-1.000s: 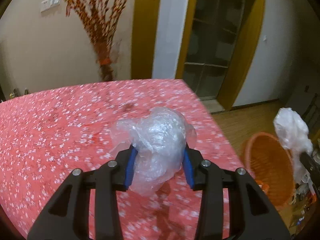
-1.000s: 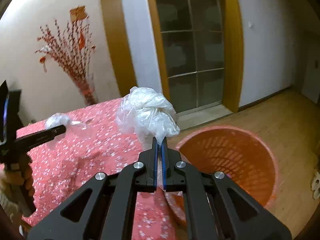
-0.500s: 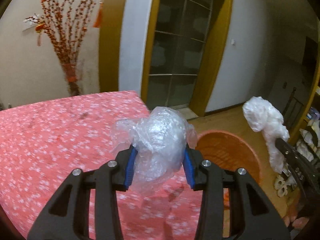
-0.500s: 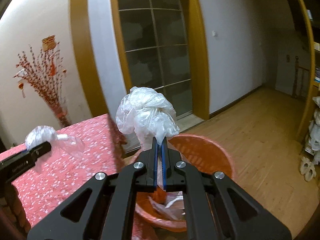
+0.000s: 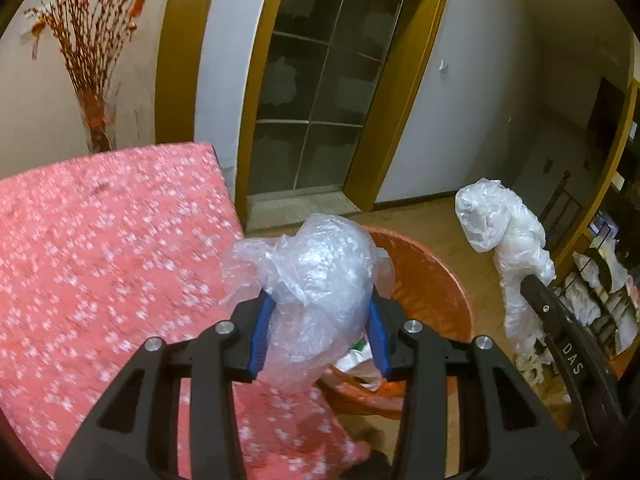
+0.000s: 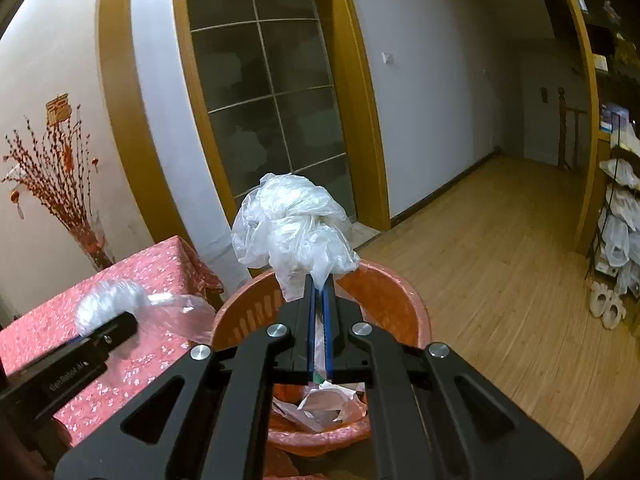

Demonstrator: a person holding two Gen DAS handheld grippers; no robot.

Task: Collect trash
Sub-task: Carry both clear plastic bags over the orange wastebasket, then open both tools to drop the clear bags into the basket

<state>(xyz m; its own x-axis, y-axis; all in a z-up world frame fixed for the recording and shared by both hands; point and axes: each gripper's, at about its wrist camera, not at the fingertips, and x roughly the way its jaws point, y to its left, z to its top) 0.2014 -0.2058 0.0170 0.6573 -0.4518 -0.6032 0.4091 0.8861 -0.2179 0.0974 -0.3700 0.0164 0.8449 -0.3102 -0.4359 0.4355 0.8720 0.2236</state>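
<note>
Left hand-held gripper (image 5: pixel 318 334) clamps bubble wrap (image 5: pixel 316 280); right hand-held gripper (image 6: pixel 319 312) pinches plastic bag (image 6: pixel 292 228) over orange basket (image 6: pixel 400 300)

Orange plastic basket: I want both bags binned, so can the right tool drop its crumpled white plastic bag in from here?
Probably yes: the right tool holds the crumpled white plastic bag over the orange plastic basket, nothing between.

Crumpled clear bubble wrap wad (image 5: pixel 316 292), pinched between blue pads of left tool (image 5: pixel 318 332), over counter edge beside orange basket (image 6: pixel 384 292). White plastic bag bundle (image 6: pixel 294 226), clamped by its tail in right tool (image 6: pixel 319 300), above basket holding crumpled wrappers (image 6: pixel 328 400).
</note>
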